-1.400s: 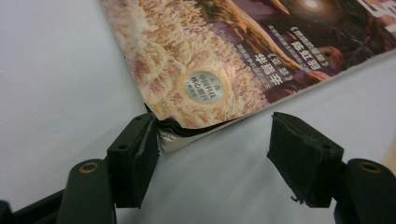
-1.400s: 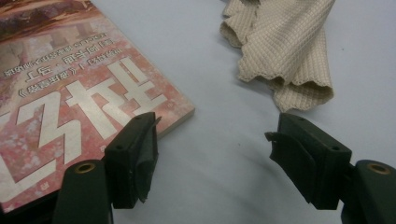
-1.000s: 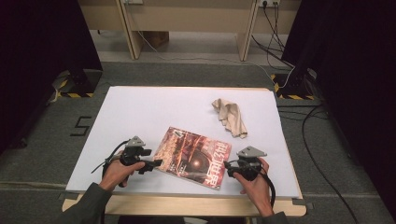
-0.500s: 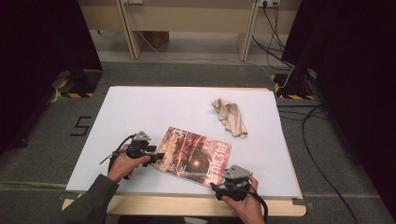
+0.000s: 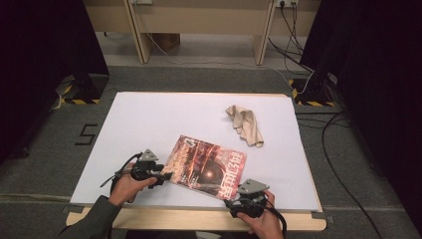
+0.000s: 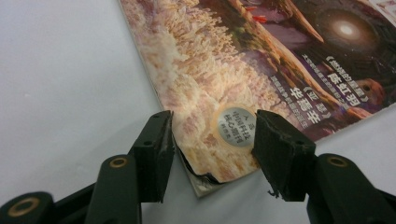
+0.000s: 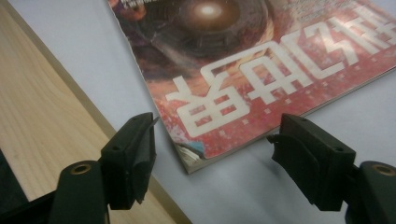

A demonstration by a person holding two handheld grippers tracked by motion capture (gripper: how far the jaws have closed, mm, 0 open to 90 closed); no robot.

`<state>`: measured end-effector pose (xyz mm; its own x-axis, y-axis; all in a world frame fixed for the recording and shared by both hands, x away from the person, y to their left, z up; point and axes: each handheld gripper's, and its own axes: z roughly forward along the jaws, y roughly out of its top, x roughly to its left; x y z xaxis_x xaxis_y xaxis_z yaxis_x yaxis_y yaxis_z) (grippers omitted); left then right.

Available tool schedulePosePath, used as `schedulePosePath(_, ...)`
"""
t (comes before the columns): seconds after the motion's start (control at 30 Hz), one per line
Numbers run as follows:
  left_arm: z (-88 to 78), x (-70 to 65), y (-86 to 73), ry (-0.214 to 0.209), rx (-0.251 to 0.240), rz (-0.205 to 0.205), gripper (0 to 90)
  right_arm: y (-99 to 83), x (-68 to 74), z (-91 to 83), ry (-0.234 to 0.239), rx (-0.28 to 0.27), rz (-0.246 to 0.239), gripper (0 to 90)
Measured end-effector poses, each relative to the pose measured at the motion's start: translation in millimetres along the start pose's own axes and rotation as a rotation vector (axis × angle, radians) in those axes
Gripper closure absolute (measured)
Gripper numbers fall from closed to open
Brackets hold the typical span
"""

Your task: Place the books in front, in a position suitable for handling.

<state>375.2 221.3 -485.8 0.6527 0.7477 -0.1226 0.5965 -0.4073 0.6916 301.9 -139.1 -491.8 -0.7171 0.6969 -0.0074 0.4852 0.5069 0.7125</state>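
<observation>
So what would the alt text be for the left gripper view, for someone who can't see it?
Two black jaws of the left gripper straddle the near corner of a magazine lying on a white table. The jaws have just been closing, and the corner sits between them, its cover slightly curled there. A round silver sticker marks the cover.

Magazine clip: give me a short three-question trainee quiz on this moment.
1. True or false: the cloth lies on the magazine.
2. Which magazine part sits between the left tool jaws: A) a corner, B) the middle, C) nothing?
3. What do the right tool jaws stand at?

Key
1. False; the cloth lies apart from it on the white table.
2. A; the jaws have just been closing.
3. Another corner of the magazine, at the near table edge, jaws wide and not touching.
</observation>
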Motion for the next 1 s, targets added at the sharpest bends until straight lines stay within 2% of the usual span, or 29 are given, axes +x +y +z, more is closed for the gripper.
schedulePosePath(0.07,-1.1,-1.8,-0.9,0.005,0.002,0.008,46.9,-0.4,0.3,1.4,-0.003,0.006,-0.003,29.3)
schedulePosePath(0.1,-3.0,-5.6,-3.0,0.012,0.004,0.018,46.9,0.6,-1.1,1.0,-0.013,0.000,0.006,34.2)
schedulePosePath(0.17,-3.7,-7.4,-4.1,0.014,0.003,0.019,46.8,1.0,-2.7,1.6,-0.011,0.001,0.006,34.1)
schedulePosePath(0.2,-4.5,-11.6,-6.2,0.021,0.025,0.048,46.6,1.6,-5.6,2.4,-0.002,-0.002,0.017,35.6)
schedulePosePath(0.23,-4.5,-11.6,-6.2,0.021,0.025,0.048,46.1,2.1,-7.0,2.3,0.001,-0.001,0.021,35.7)
schedulePosePath(0.27,-4.5,-17.3,-9.0,0.040,0.036,0.088,45.1,2.5,-8.6,2.4,0.005,0.000,0.024,35.8)
schedulePosePath(0.3,-4.5,-17.3,-9.0,0.040,0.036,0.088,43.9,2.8,-11.0,2.6,0.012,0.001,0.022,36.0)
schedulePosePath(0.37,-6.2,-19.7,-8.8,0.022,0.047,0.080,43.5,4.0,-15.3,2.5,0.023,0.004,0.041,37.1)
schedulePosePath(0.47,-7.0,-23.2,-9.6,0.011,0.051,0.088,43.3,4.8,-20.6,1.8,0.022,0.009,0.041,39.9)
schedulePosePath(0.57,-7.9,-32.0,-11.8,0.004,0.059,0.113,42.2,3.9,-30.4,0.7,0.021,0.005,0.055,44.5)
schedulePosePath(0.6,-8.2,-35.4,-12.2,0.000,0.063,0.121,40.7,3.9,-37.6,0.8,0.015,-0.004,0.063,45.8)
schedulePosePath(0.63,-8.5,-39.2,-12.7,-0.002,0.060,0.129,40.7,3.9,-37.6,0.8,0.015,-0.004,0.063,45.8)
schedulePosePath(0.67,-9.0,-45.2,-13.2,-0.004,0.061,0.146,39.3,4.6,-44.2,1.2,0.009,-0.001,0.068,45.8)
schedulePosePath(0.73,-9.0,-47.4,-13.2,-0.003,0.064,0.151,38.9,5.2,-47.3,1.8,0.011,0.000,0.070,45.8)
schedulePosePath(0.83,-8.8,-53.5,-13.5,-0.034,0.067,0.152,38.6,9.6,-59.1,4.3,-0.016,0.006,0.064,46.4)
schedulePosePath(0.87,-8.8,-53.5,-13.5,-0.034,0.067,0.152,38.7,9.6,-59.1,4.3,-0.016,0.006,0.064,46.4)
schedulePosePath(0.9,-8.8,-53.4,-13.4,-0.050,0.063,0.143,39.0,11.7,-66.0,5.9,-0.023,0.011,0.081,46.0)
schedulePosePath(0.93,-9.4,-52.5,-12.9,-0.070,0.063,0.130,39.0,11.7,-66.0,5.9,-0.023,0.011,0.081,46.0)
schedulePosePath(1.0,-12.6,-50.0,-10.4,-0.109,0.033,0.103,39.9,13.3,-74.7,8.9,-0.034,0.004,0.111,44.4)
